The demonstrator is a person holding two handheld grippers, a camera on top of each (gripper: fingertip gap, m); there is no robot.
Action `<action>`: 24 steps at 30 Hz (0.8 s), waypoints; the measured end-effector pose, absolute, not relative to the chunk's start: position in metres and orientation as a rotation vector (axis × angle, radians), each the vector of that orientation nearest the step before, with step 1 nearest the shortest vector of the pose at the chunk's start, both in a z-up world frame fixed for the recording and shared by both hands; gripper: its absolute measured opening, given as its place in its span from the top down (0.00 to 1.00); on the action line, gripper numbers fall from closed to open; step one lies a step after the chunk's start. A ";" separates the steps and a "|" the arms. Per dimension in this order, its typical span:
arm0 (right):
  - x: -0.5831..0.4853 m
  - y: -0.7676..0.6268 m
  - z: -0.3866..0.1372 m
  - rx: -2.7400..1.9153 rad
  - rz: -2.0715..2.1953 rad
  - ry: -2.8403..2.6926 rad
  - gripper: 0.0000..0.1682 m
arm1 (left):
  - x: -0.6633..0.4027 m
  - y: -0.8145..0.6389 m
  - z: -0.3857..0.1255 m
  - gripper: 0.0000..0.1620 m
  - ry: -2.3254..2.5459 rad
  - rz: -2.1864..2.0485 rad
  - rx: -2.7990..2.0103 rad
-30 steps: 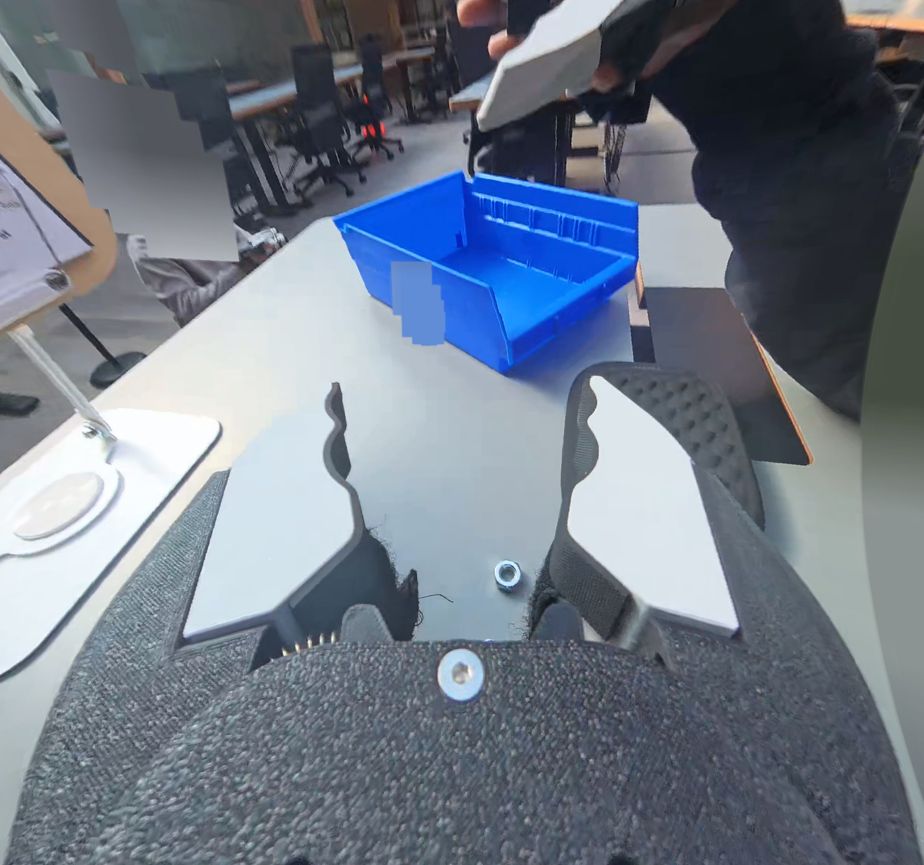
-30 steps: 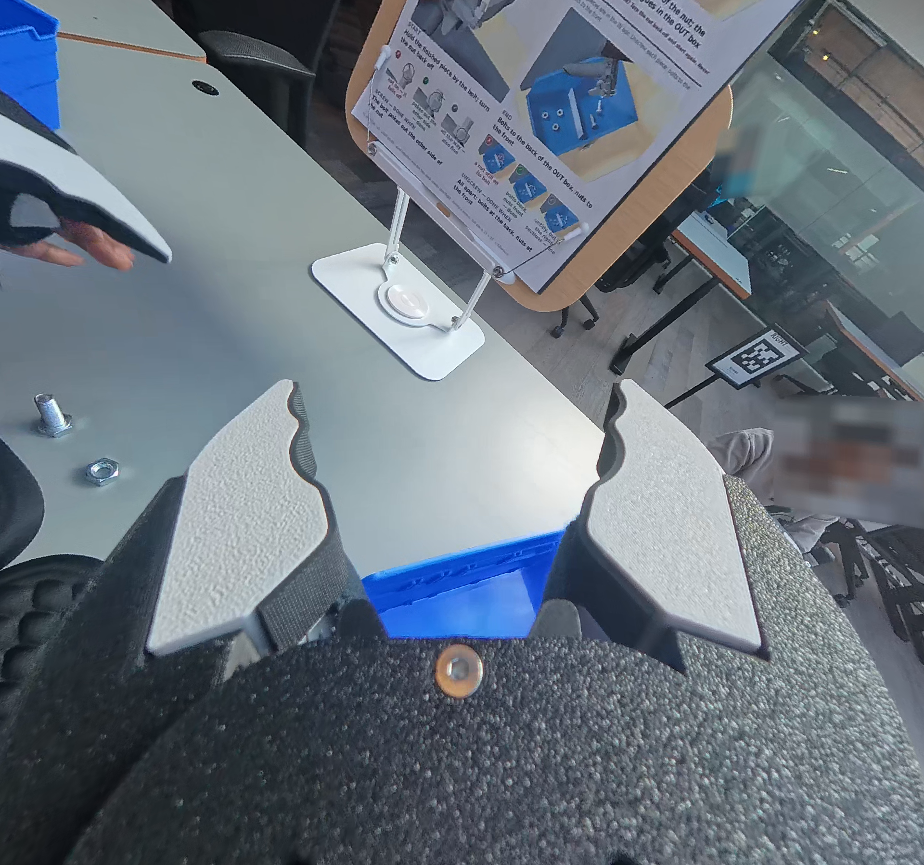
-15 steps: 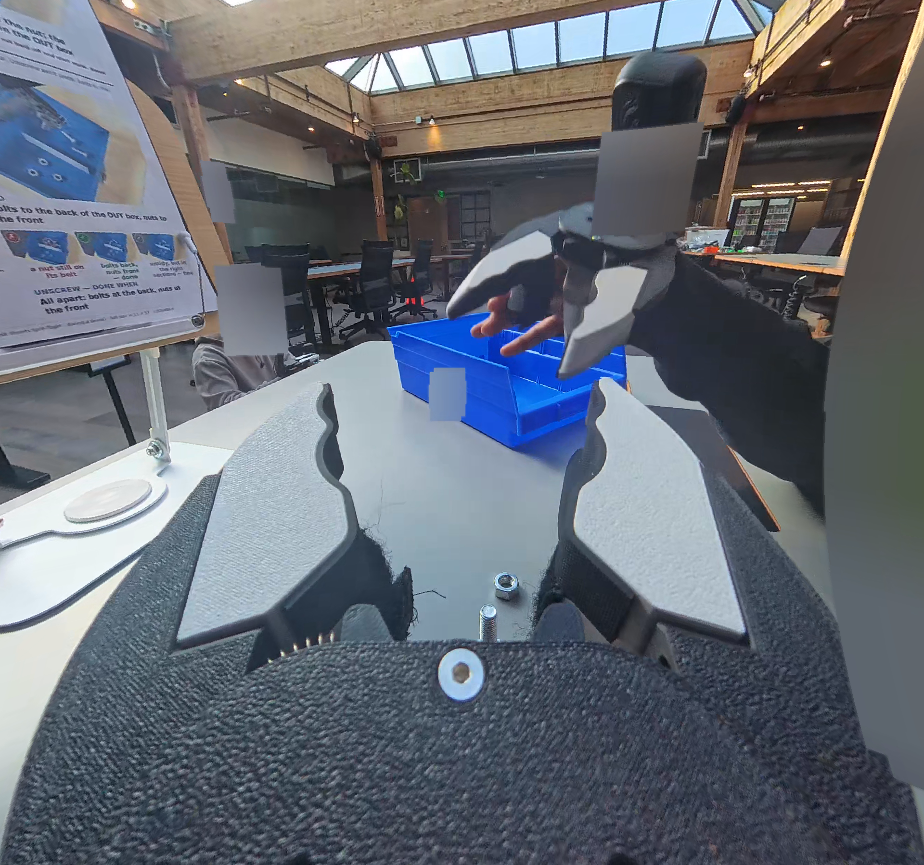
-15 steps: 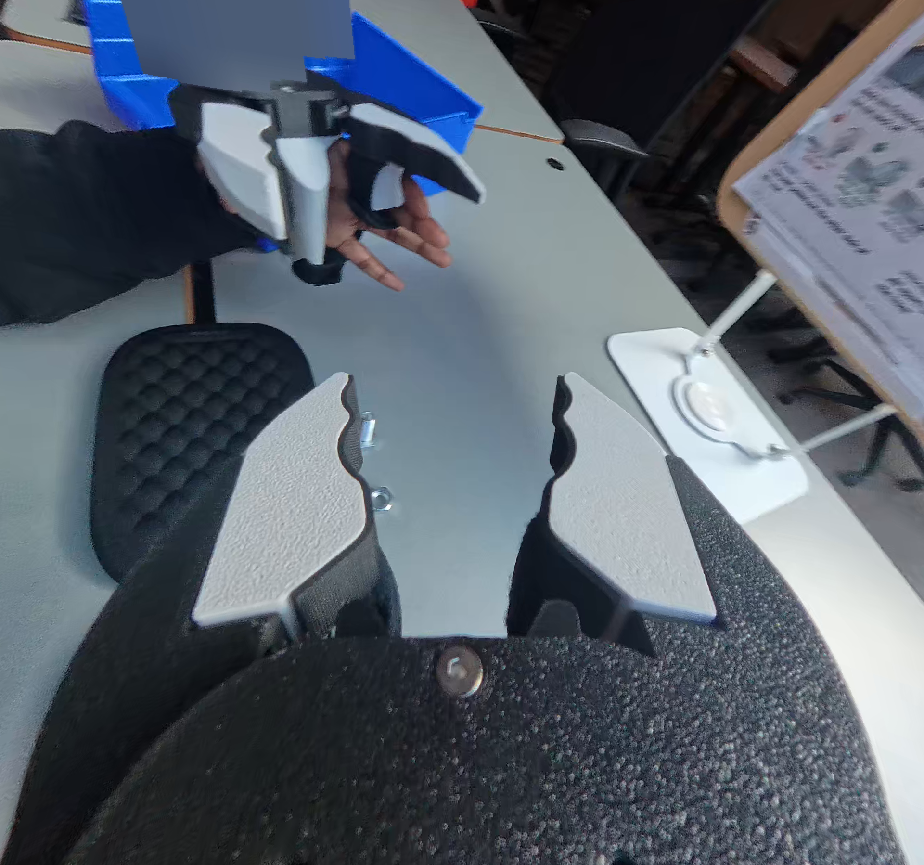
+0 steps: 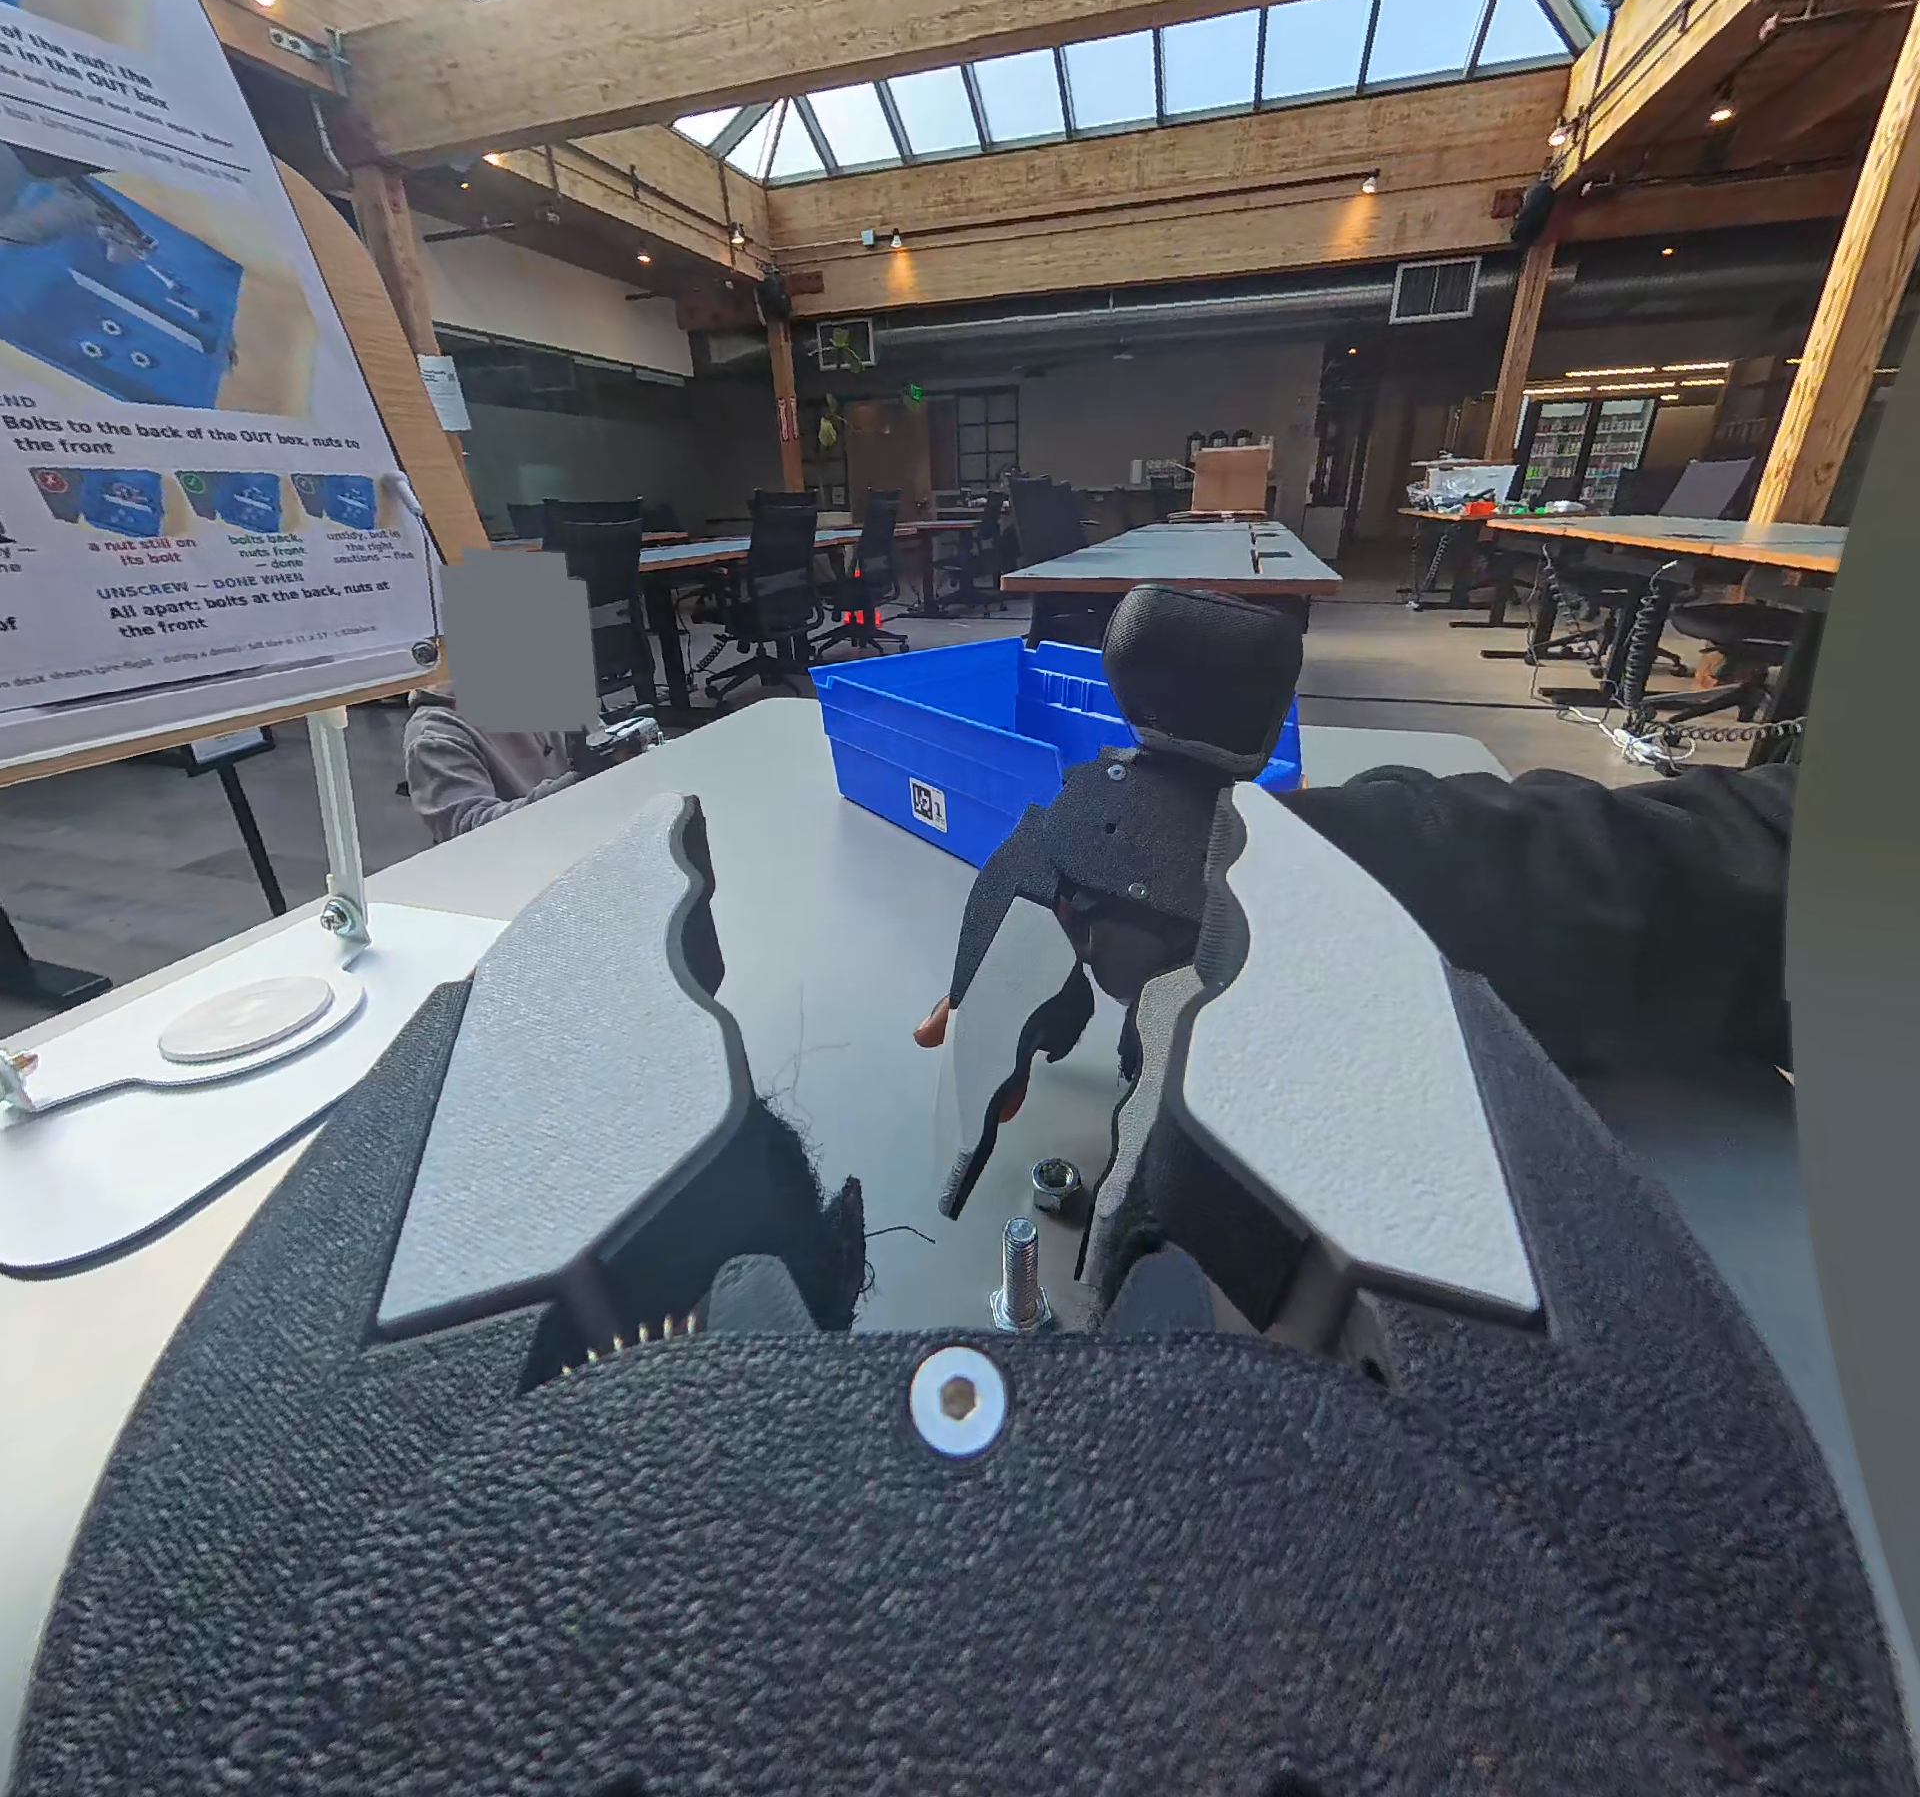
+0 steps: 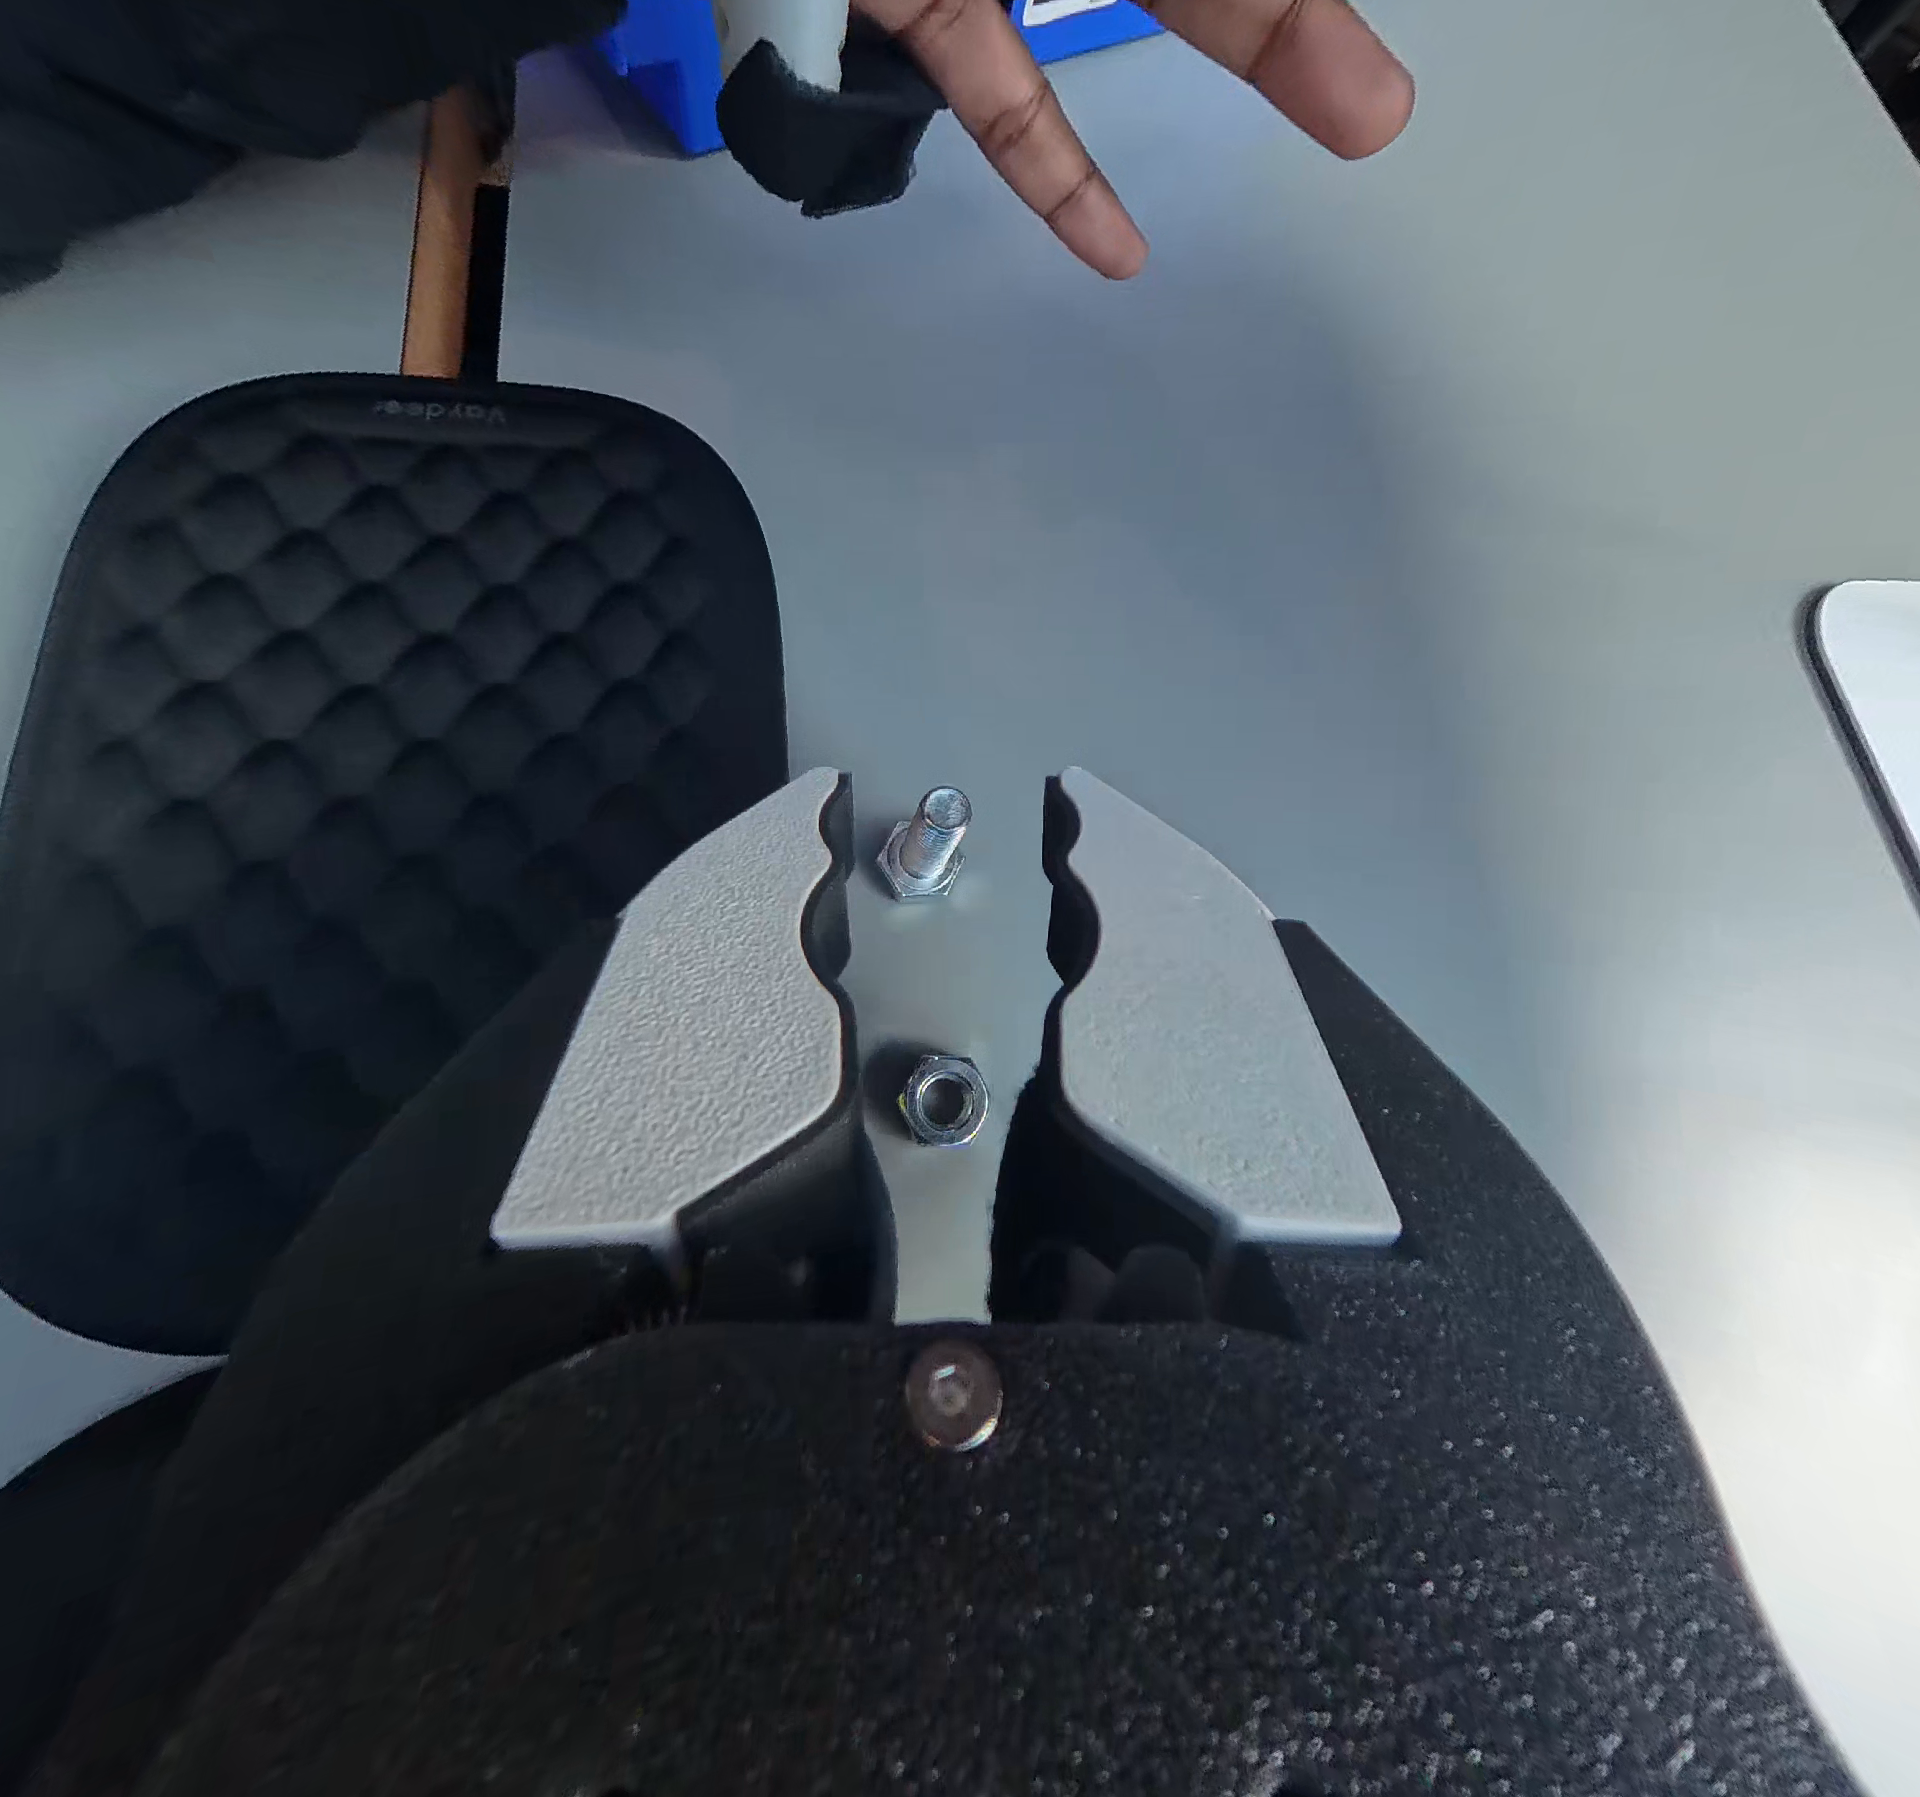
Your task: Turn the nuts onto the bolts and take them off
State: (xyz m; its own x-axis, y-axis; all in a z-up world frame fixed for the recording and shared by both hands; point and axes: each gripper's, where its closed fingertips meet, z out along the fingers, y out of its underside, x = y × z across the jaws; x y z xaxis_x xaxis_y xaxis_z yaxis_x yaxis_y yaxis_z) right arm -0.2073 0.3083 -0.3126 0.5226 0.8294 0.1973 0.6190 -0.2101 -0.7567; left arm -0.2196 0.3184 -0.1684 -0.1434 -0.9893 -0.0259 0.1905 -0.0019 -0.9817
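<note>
Right wrist view: bolt (image 6: 925, 852) stands head-down on the grey tabletop (image 6: 1351, 604), shank pointing up, right between the fingertips of the right gripper (image 6: 948, 838). Nut (image 6: 943, 1103) lies flat, hole up, deeper in the same gap, nearer the gripper body. Bolt and nut are apart, not threaded. Right gripper jaws are parted, narrow gap, gripping nothing; bolt sits closer to the left-hand finger, contact cannot be told. Judged: right gripper is nearer both parts, so the coming move likely turns on closing across the upright shank or the nut.

Left wrist view: left gripper (image 5: 961, 926) is spread wide and empty, low over the tabletop, with bolt and nut near its right-hand finger base and the right gripper coming down beyond them.

Around: black quilted pad (image 6: 395, 760) just beside the bolt toward the near-left edge, a possible snag for the finger on that side. Blue bin (image 5: 935, 739) sits farther back, well apart. White stand base (image 5: 177, 1051) with an instruction board (image 5: 187, 345) sits at the left edge. Person's hand (image 6: 1091, 12) hovers above, fingers splayed.
</note>
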 end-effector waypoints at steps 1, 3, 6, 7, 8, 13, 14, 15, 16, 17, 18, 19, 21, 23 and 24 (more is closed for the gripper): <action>-0.207 0.308 -0.315 -1.932 0.308 -1.198 0.80 | -0.219 0.318 -0.169 0.44 1.182 -1.388 -0.986; -0.207 0.308 -0.319 -1.935 0.308 -1.205 0.87 | -0.218 0.316 -0.171 0.44 1.197 -1.391 -0.987; -0.206 0.309 -0.319 -1.928 0.309 -1.197 0.94 | -0.215 0.314 -0.177 0.44 1.230 -1.372 -1.004; -0.203 0.310 -0.317 -1.930 0.295 -1.189 0.94 | -0.214 0.314 -0.179 0.44 1.240 -1.361 -1.010; -0.200 0.310 -0.313 -1.928 0.289 -1.176 0.95 | -0.212 0.313 -0.182 0.44 1.253 -1.349 -1.017; -0.179 0.308 -0.259 -1.895 0.286 -1.051 0.95 | -0.198 0.305 -0.197 0.45 1.312 -1.337 -1.032; -0.176 0.306 -0.245 -1.881 0.289 -1.031 0.95 | -0.194 0.304 -0.201 0.46 1.313 -1.342 -1.035; -0.174 0.303 -0.232 -1.864 0.298 -1.014 0.95 | -0.189 0.300 -0.205 0.46 1.321 -1.354 -1.040; -0.173 0.300 -0.218 -1.848 0.310 -1.001 0.95 | -0.185 0.295 -0.210 0.47 1.342 -1.367 -1.047; -0.173 0.297 -0.206 -1.834 0.324 -0.988 0.95 | -0.181 0.290 -0.215 0.47 1.368 -1.373 -1.057; -0.174 0.293 -0.197 -1.825 0.345 -0.980 0.95 | -0.177 0.285 -0.220 0.47 1.390 -1.369 -1.065; -0.177 0.290 -0.189 -1.818 0.370 -0.976 0.95 | -0.174 0.280 -0.225 0.47 1.406 -1.361 -1.067; -0.184 0.282 -0.182 -1.819 0.416 -0.975 0.95 | -0.170 0.268 -0.229 0.49 1.426 -1.354 -1.037; -0.192 0.275 -0.183 -1.828 0.443 -0.988 0.95 | -0.168 0.260 -0.228 0.54 1.405 -1.336 -1.006; -0.196 0.270 -0.185 -1.829 0.452 -1.002 0.95 | -0.168 0.257 -0.224 0.57 1.379 -1.336 -0.988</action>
